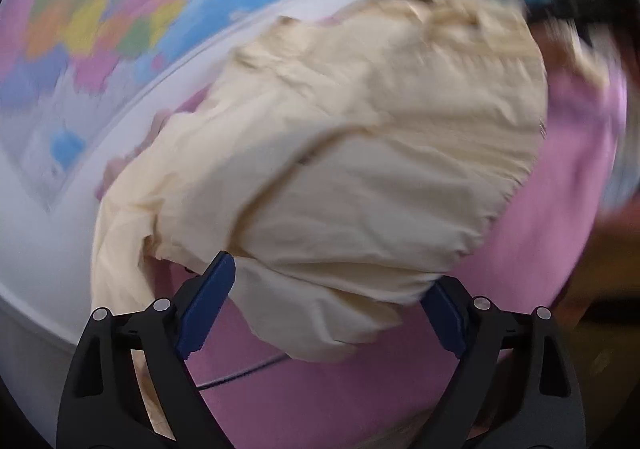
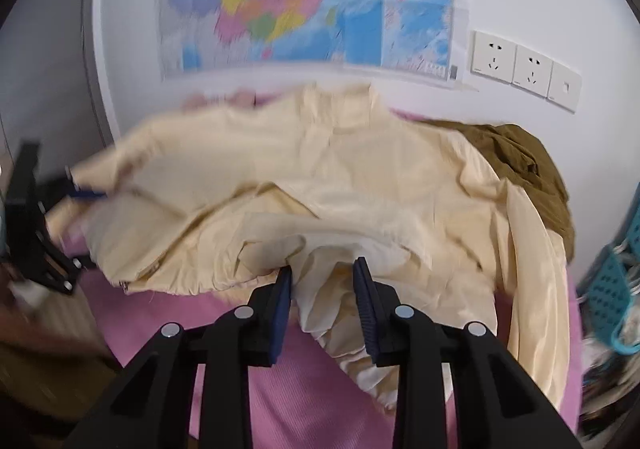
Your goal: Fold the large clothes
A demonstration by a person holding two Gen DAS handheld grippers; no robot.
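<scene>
Blue pads of the right claw point(image 2: 323, 303) sit nearest the lens, narrowed around a bunched fold at the near edge of the cream jacket point(image 2: 304, 185). Cloth lies between the pads, but a gap shows beside each, so I cannot tell whether they pinch it yet.

Seen from the left wrist, the left claw point(image 1: 328, 313) stands wide, with the jacket's hem point(image 1: 320, 313) lying loose between its fingers, not gripped. The jacket sprawls rumpled across a pink sheet point(image 2: 168, 313), near the wall with a map point(image 2: 280, 1). An olive garment point(image 2: 532, 177) is heaped at the jacket's far right, touching it.

This looks like an early step: taking hold of the near edge before spreading or folding. To do it well, I judge that each claw should take only one layer at the hem, well apart from the other, so the cloth pulls flat rather than bunching. The right claw seems to have gathered several layers; a shallower bite would be cleaner. Lift and draw away from the olive heap, so it is not dragged along.
</scene>
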